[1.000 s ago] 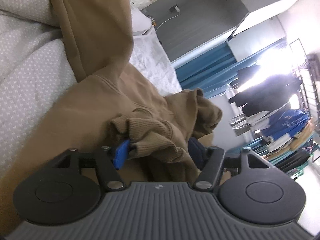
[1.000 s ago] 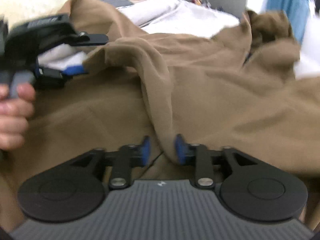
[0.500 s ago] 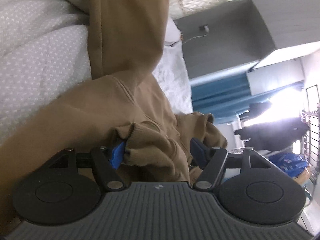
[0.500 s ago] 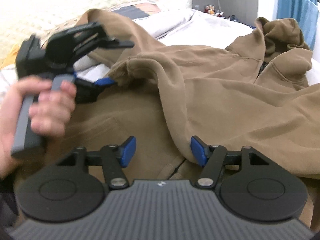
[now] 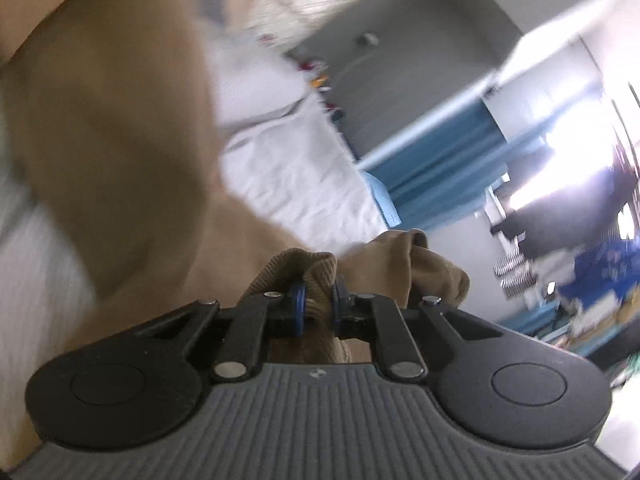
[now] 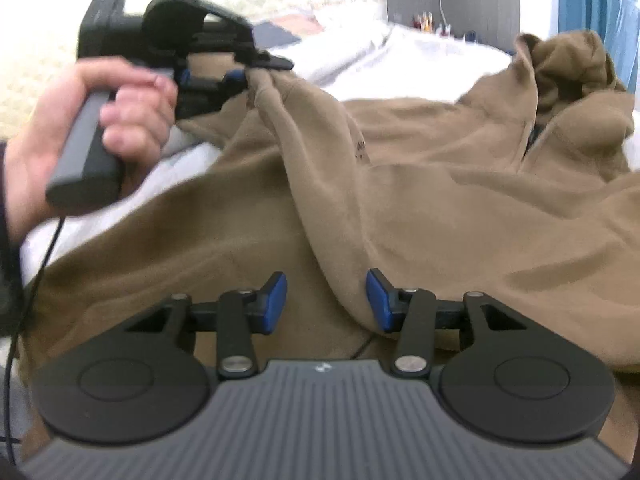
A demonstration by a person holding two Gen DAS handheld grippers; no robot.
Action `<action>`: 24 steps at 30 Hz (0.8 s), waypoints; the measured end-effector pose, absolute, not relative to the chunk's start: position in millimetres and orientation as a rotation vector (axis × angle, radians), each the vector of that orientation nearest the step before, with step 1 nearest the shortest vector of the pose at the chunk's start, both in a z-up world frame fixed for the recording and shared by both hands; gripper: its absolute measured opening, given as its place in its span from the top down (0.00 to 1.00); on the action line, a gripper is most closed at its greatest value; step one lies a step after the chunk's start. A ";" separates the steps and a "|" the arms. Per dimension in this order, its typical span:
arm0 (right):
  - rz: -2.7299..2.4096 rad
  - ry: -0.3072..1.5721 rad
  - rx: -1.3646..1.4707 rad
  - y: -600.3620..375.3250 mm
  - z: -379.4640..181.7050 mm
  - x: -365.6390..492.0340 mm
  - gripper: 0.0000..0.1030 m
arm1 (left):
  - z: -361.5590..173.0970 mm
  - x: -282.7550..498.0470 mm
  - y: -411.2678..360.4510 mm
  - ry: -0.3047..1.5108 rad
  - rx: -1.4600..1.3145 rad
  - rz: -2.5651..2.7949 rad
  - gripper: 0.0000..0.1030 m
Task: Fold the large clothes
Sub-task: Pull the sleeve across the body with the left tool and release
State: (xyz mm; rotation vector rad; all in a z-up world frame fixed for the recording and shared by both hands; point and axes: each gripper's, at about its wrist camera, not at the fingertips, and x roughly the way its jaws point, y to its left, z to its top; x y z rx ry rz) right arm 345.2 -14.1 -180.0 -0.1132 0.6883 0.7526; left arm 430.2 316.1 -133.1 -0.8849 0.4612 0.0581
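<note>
Lying across the white bedding (image 6: 420,56): one brown hooded sweatshirt (image 6: 440,184), large, spread but rumpled, its hood (image 6: 568,64) bunched at the far right of the right wrist view.

Left gripper (image 5: 318,308): jaws have just been closing and now pinch the ribbed cuff (image 5: 296,268) of a sleeve; blue pads nearly together with the knit squeezed between them. From the right wrist view, a hand (image 6: 100,120) holds this tool up at the left, and the sleeve (image 6: 304,152) hangs from it in a raised ridge running down toward the near edge.

Right gripper (image 6: 326,302): jaws part-way apart and have just been narrowing a little; the lower end of that sleeve ridge sits between the blue pads, brushing the right one, well clear of the left. Not gripped, by the look of it.

Hazards, as judged:
- The cuff is thick, springy rib held only at its edge; a quick pull could slide it out of the left pads.
- With the right jaws unclamped, the sleeve's base is free, so the lift may drag the body of the garment out of line and leave a crooked fold.
- The left view is blurred, so how deep the bite is cannot be told.
</note>
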 end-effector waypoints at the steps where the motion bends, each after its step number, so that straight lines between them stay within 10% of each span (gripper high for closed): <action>1: 0.756 0.672 -0.113 -11.1 -178.1 345.9 0.54 | -127.2 435.0 316.7 0.459 -0.857 0.048 0.86; 18: 0.769 0.761 -0.016 0.1 -205.8 376.2 0.55 | -167.5 466.5 330.7 0.707 -0.507 0.231 0.83; 24: 0.738 0.754 0.041 -16.0 -189.4 372.1 0.55 | -113.8 426.1 323.9 0.673 -0.271 0.268 0.41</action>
